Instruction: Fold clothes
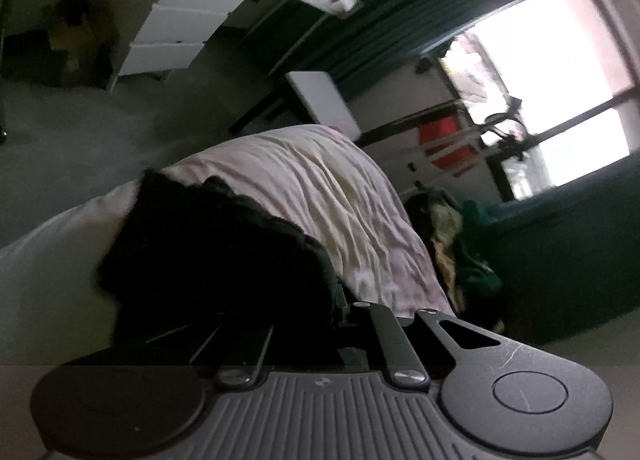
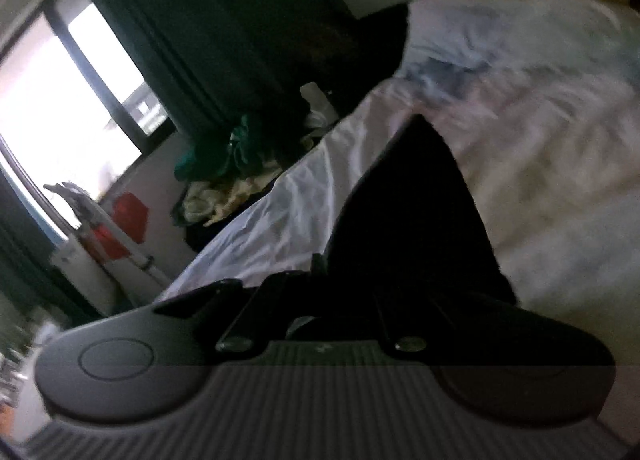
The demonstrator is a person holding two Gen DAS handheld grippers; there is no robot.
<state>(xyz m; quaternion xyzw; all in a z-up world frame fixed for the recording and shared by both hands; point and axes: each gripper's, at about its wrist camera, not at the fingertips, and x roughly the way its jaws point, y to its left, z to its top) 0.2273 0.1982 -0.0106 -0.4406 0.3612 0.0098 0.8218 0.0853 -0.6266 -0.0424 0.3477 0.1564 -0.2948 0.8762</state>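
Note:
A black garment (image 1: 208, 260) hangs bunched in front of my left gripper (image 1: 340, 302), above a bed with a wrinkled pale sheet (image 1: 320, 188). The left jaws are shut on the garment's edge, and the cloth hides most of the fingers. In the right wrist view the same black garment (image 2: 412, 220) rises to a point over the sheet (image 2: 296, 212). My right gripper (image 2: 320, 266) is shut on it, with its fingertips buried in the dark fabric. Both views are tilted and blurred.
A pile of green, yellow and dark clothes (image 1: 460, 244) (image 2: 224, 184) lies beside the bed. Behind it are a bright window (image 1: 560, 72), dark green curtains (image 2: 208, 40) and a red object (image 2: 128, 216). White drawers (image 1: 188, 28) stand across the floor.

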